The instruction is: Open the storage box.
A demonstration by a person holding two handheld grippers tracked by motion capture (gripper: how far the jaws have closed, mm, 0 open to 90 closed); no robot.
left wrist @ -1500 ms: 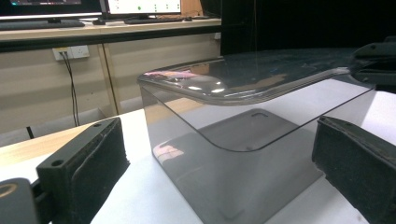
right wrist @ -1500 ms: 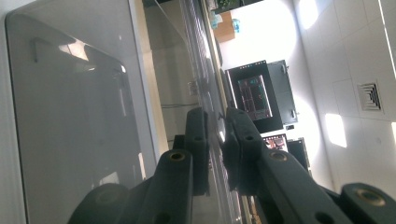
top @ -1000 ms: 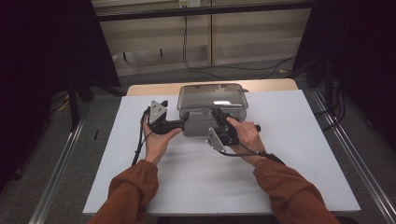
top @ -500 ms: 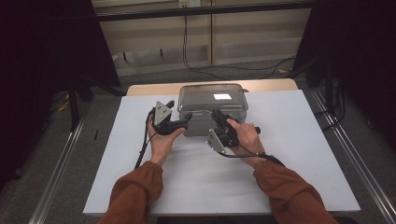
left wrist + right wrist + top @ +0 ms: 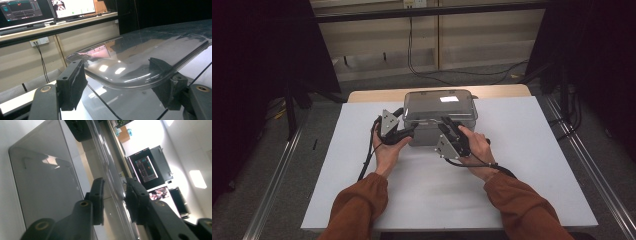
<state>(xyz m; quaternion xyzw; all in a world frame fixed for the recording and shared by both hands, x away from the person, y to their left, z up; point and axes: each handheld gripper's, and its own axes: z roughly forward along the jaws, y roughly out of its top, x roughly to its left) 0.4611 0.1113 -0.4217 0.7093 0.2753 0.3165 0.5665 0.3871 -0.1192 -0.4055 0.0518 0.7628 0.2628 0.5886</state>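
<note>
Straddling a glossy clear lid (image 5: 150,50) on a grey rectangular box (image 5: 439,117), both grippers' black fingers (image 5: 97,195) released.

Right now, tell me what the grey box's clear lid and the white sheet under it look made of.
Clear lid: probably hard glossy plastic; you see through it and it mirrors screens and lights. Smoky grey box body: likely smooth translucent plastic. White sheet: matte, glare-free, thin at the edge; paper or board, hard to tell.

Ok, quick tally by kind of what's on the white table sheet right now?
Grey boxes with clear lid: 1
Hand-held grippers: 2, left gripper and right gripper
Total: 3
</note>
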